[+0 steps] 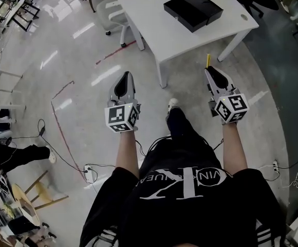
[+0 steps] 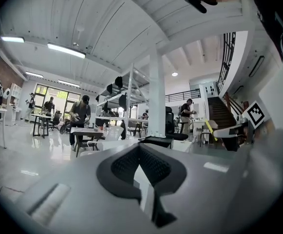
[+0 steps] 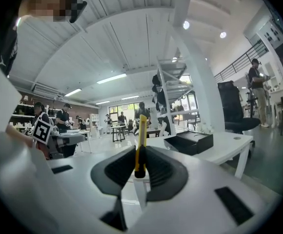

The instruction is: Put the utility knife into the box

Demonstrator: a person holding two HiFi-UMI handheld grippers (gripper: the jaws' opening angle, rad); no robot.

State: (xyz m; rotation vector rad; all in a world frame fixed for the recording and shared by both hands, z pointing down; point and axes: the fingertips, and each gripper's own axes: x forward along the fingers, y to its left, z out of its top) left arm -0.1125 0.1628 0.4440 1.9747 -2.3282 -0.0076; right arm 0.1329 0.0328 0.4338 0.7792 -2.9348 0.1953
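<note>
Stretching both forearms forward over the glossy floor (image 1: 77,60), short of the white table (image 1: 190,40). Clamping the right gripper (image 1: 209,71) on one yellow utility knife (image 1: 208,60), its free end poking past the jaw tips toward the table's near edge. Pressing the left gripper (image 1: 126,76) jaws together on nothing, left of the table's near leg. Seeing one black box (image 1: 192,9) resting on the tabletop, well apart from the knife. Seeing one white chair (image 1: 110,9) standing beyond the table's left side.

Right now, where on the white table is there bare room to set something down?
Bare tabletop lies left of the black box and between it and the near edge. The far edge behind the box looks crowded.
</note>
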